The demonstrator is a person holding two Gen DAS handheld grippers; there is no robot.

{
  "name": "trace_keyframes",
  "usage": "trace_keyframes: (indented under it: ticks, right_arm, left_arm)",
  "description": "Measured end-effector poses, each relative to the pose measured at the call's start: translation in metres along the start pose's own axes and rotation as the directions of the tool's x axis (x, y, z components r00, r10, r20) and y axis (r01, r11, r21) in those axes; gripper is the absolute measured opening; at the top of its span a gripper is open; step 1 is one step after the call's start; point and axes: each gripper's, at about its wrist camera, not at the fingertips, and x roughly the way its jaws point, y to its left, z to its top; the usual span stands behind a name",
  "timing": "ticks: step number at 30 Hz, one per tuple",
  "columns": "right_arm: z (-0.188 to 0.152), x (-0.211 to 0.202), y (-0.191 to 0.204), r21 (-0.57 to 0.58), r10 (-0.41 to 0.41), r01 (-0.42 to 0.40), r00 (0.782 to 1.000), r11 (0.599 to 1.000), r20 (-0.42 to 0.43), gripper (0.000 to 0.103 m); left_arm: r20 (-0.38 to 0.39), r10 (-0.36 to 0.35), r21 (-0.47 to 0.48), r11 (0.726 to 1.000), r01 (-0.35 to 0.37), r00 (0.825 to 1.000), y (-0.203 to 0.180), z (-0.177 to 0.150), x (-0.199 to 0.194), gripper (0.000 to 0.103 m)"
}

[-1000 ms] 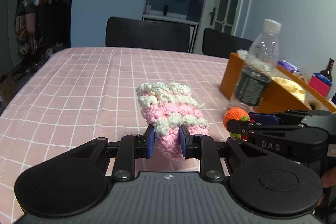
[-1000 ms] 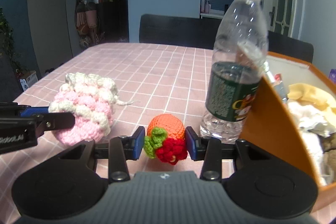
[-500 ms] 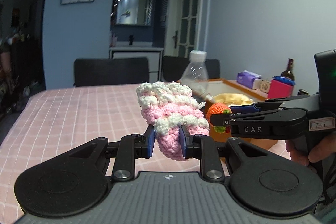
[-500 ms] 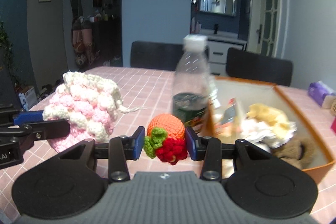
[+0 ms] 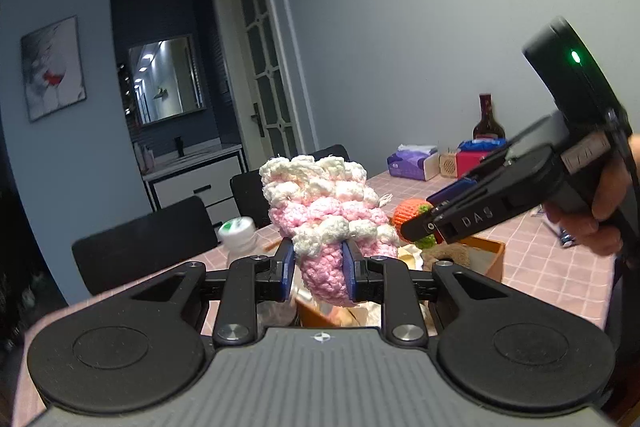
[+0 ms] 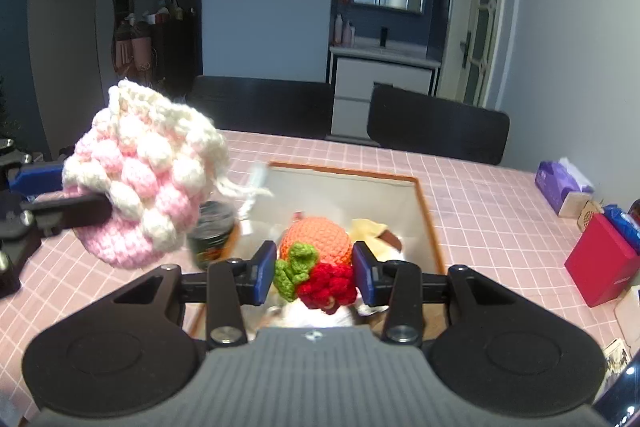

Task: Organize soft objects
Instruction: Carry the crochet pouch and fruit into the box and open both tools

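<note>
My left gripper [image 5: 318, 269] is shut on a pink and white crocheted pouch [image 5: 328, 223], held in the air above the orange box [image 5: 490, 255]. The pouch also shows at the left of the right wrist view [image 6: 140, 187]. My right gripper [image 6: 316, 275] is shut on an orange crocheted fruit [image 6: 316, 239] with green leaves and a red flower, held over the open orange box [image 6: 424, 211]. The right gripper with the fruit also shows in the left wrist view [image 5: 416, 223]. Soft items lie inside the box.
A plastic water bottle [image 6: 212, 231] stands by the box's left side; its cap shows in the left wrist view [image 5: 238, 229]. A purple tissue pack [image 6: 560, 187], a red box [image 6: 600, 263] and a dark bottle [image 5: 486, 119] are at the table's right. Black chairs [image 6: 436, 123] stand behind the pink checked tablecloth [image 6: 480, 211].
Both grippers have risen from the table with their crocheted items and moved right, so they now hang above the orange box. The bottle now lies below them.
</note>
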Motion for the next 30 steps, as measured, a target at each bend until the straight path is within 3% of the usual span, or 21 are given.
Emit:
trace_keyframes:
  ticks: [7,14,22,30]
  right_arm:
    - [0.025,0.079,-0.042,-0.155,-0.038,0.029,0.998,0.987,-0.059,0.041]
    - [0.033,0.163,-0.067,-0.279,-0.04,-0.001,0.989,0.96,-0.14,0.041]
    - [0.038,0.211,-0.077,-0.335,-0.075,-0.005,0.971,0.942,-0.226,0.042]
    - [0.034,0.206,-0.076,-0.354,-0.066,-0.014,0.975,0.935,-0.211,0.047]
  left_arm:
    - [-0.123,0.02,0.113,0.994,-0.006,0.992,-0.032,0.019,0.095,0.028]
    - [-0.294,0.083,0.148,0.988,-0.04,0.952,-0.035,0.008,0.179,0.028]
    - [-0.371,0.127,0.15,0.986,-0.076,0.92,-0.029,0.0,0.214,0.028]
    - [-0.425,0.138,0.174,0.982,-0.069,0.895,-0.031,-0.006,0.229,0.028]
